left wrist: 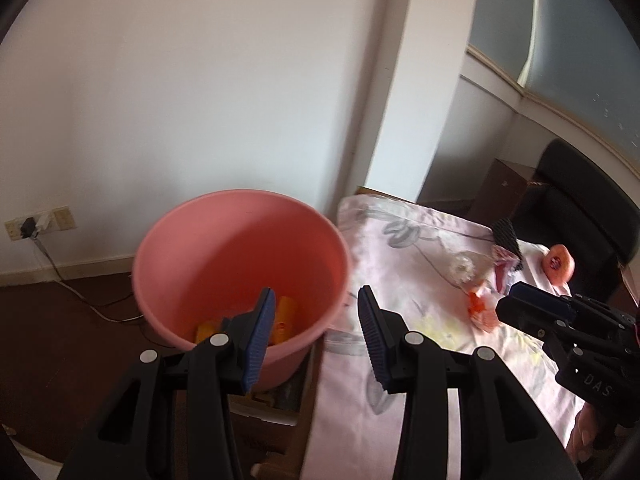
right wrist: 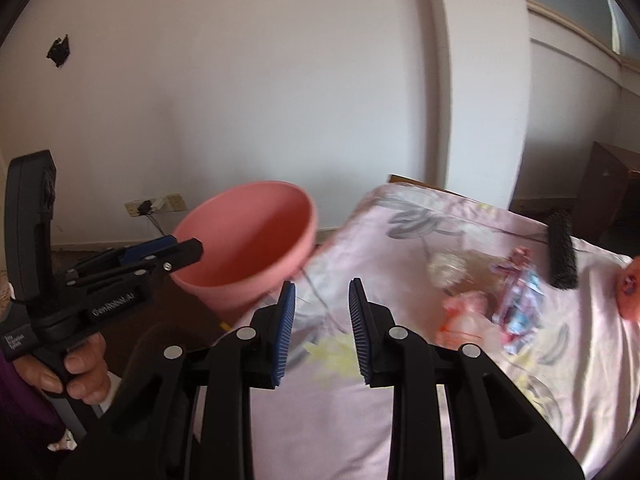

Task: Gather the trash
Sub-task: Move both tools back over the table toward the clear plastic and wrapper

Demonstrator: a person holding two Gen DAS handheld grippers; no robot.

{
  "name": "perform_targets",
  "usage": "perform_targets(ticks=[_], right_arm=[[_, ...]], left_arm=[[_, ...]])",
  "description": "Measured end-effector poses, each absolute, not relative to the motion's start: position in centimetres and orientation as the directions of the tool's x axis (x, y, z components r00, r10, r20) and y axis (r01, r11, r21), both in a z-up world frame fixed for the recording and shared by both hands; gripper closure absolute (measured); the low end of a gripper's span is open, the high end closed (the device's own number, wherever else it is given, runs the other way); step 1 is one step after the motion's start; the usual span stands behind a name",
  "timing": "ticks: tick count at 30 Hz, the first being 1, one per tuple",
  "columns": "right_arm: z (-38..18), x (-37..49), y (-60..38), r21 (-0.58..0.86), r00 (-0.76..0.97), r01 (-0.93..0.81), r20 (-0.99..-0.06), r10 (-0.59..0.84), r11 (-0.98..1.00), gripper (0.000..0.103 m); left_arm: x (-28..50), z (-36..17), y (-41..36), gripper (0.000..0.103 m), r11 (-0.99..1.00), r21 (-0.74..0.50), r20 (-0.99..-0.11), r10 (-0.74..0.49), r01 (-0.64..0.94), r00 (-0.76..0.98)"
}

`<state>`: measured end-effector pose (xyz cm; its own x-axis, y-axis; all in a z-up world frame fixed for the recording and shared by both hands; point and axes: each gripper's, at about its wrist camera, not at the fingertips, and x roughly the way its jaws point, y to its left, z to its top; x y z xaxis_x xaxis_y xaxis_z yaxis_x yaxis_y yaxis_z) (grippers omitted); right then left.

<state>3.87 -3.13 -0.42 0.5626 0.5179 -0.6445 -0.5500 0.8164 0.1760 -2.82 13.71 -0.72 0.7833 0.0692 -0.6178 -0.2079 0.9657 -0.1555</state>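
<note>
— Two grippers showing; what is each doing?
— Left gripper (left wrist: 316,336) is hanging with jaws apart and nothing between them, over the near rim of the pink bucket (left wrist: 240,264). Right gripper (right wrist: 322,332) is also gaping, holding nothing, over the pink sheet (right wrist: 400,420).
— Where is the trash lying?
— Yellow pieces (left wrist: 284,316) are sitting in the bucket's bottom. Farther right on the sheet, an orange wrapper (right wrist: 464,312), a clear crumpled bit (right wrist: 446,268), a colourful packet (right wrist: 520,296), a black mesh roll (right wrist: 562,252) and an orange peel (left wrist: 558,266) are lying close together.
</note>
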Motion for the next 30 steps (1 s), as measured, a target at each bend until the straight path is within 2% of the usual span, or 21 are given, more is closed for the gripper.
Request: perform_targets(ticks=[9, 17, 30], right_arm=[[-2.5, 3.6, -10.3, 0.155, 0.617, -0.389, -0.688, 0.382, 0.908, 0.075], [-3.7, 4.2, -15.0, 0.209, 0.63, -0.291, -0.693, 0.351, 0.934, 0.075], [-5.0, 5.5, -18.9, 0.259, 0.633, -0.229, -0.693, 0.345, 0.938, 0.075]], left_arm=[[-0.7, -1.3, 8.7, 0.061, 0.985, -0.165, -0.634, -0.067, -0.05, 0.771], [1.9, -1.8, 4.2, 0.061, 0.982, -0.177, -0.661, -0.168, 0.067, 0.732], [8.0, -2.1, 0.9, 0.061, 0.983, -0.14, -0.675, -0.184, 0.12, 0.714]])
